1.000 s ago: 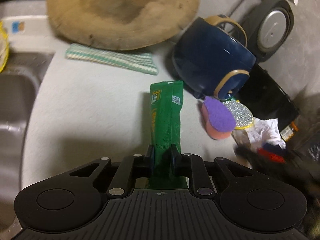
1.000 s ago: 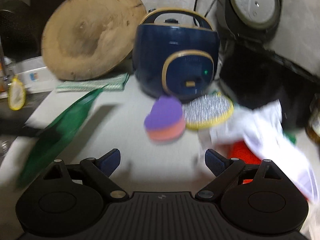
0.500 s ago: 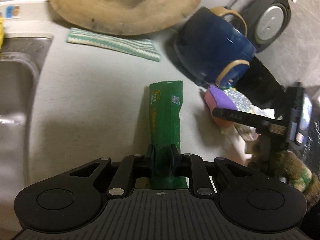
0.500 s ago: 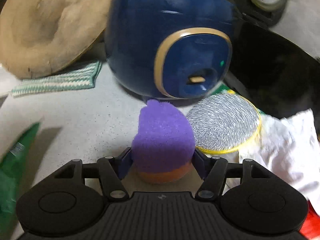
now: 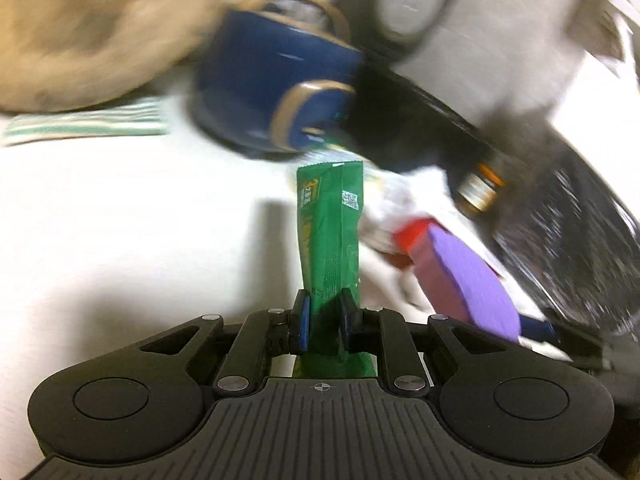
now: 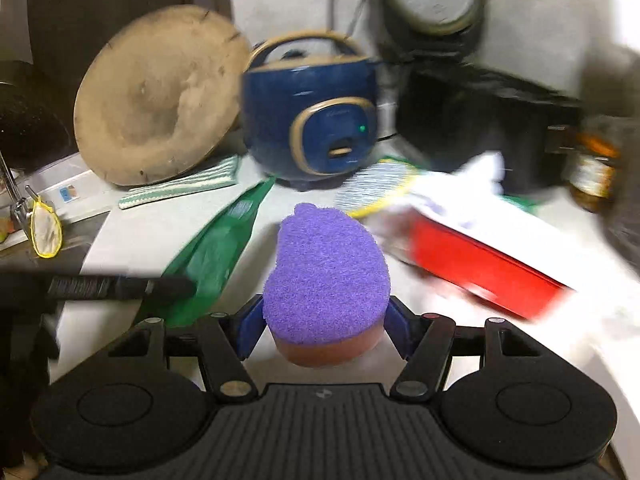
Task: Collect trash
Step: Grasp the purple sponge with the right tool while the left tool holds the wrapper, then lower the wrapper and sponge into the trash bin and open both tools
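My left gripper [image 5: 324, 316] is shut on a green snack wrapper [image 5: 330, 236], which stands up above the white counter [image 5: 120, 220]. The same green wrapper [image 6: 216, 252] shows at the left of the right wrist view, held by the dark left gripper. My right gripper [image 6: 326, 322] is shut on a purple sponge [image 6: 326, 272] with an orange base, lifted off the counter. In the left wrist view the purple sponge [image 5: 468, 280] hangs at the right. A red and white package [image 6: 480, 256] and crumpled white paper [image 6: 480, 172] lie to the right.
A navy rice cooker [image 6: 312, 116] stands at the back, a round wooden board [image 6: 160, 100] leaning beside it. A striped cloth [image 6: 180, 188] lies under the board. A silver scouring pad [image 6: 376, 188] rests near the cooker. A black appliance [image 6: 480, 120] and a jar [image 6: 592, 168] are at the right.
My right gripper closed on the purple sponge and lifted it back from the rice cooker. My left gripper carried the green wrapper rightward, toward the trash pile.
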The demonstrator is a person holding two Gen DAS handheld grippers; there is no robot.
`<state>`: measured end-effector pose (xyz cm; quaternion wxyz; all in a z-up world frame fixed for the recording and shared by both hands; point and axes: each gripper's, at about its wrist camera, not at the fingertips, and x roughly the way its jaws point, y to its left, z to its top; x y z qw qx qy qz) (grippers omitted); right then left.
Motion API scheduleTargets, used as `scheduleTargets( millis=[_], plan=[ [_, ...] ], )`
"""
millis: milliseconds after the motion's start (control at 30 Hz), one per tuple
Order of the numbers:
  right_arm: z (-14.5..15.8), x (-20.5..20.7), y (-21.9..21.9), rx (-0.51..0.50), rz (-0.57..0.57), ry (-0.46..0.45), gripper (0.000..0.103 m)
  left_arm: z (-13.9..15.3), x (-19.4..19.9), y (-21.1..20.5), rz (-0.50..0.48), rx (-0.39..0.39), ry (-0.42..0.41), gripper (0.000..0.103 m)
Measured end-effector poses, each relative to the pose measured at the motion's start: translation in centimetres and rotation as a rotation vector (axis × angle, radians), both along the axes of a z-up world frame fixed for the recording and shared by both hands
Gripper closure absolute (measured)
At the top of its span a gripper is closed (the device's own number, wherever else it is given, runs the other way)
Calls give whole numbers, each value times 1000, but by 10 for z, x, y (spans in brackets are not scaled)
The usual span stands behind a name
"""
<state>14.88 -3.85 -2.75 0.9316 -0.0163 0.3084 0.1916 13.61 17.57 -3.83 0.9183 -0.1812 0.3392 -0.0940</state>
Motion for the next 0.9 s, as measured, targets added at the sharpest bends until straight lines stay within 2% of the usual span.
scheduleTargets(
  millis=[67, 267, 367, 467, 567, 700, 800, 900],
  plan=[
    [-3, -21, -39, -4, -80, 0, 39, 3, -1, -37, -87, 4, 8, 84],
    [-33, -70, -147, 10, -333, 86, 39, -3, -14, -140, -328, 25, 38, 85],
    [-51, -91, -184, 14, -431, 132, 39, -20, -23, -183, -429, 46, 102, 85],
    [-68, -109, -209, 21, -494, 167, 39, -51, -27, -215, -486, 68, 220, 85],
    [-81, -125, -225, 26, -529, 199, 39, -88, -30, -237, -511, 68, 341, 85],
    [-101, -141, -242, 19, -550, 268, 39, -149, -31, -254, -503, 58, 547, 85],
    [-116, -141, -244, 15, -548, 323, 39, -193, -32, -257, -460, 63, 664, 85],
    [-130, -143, -245, -1, -535, 376, 39, -230, -34, -251, -397, 68, 739, 85]
  ],
)
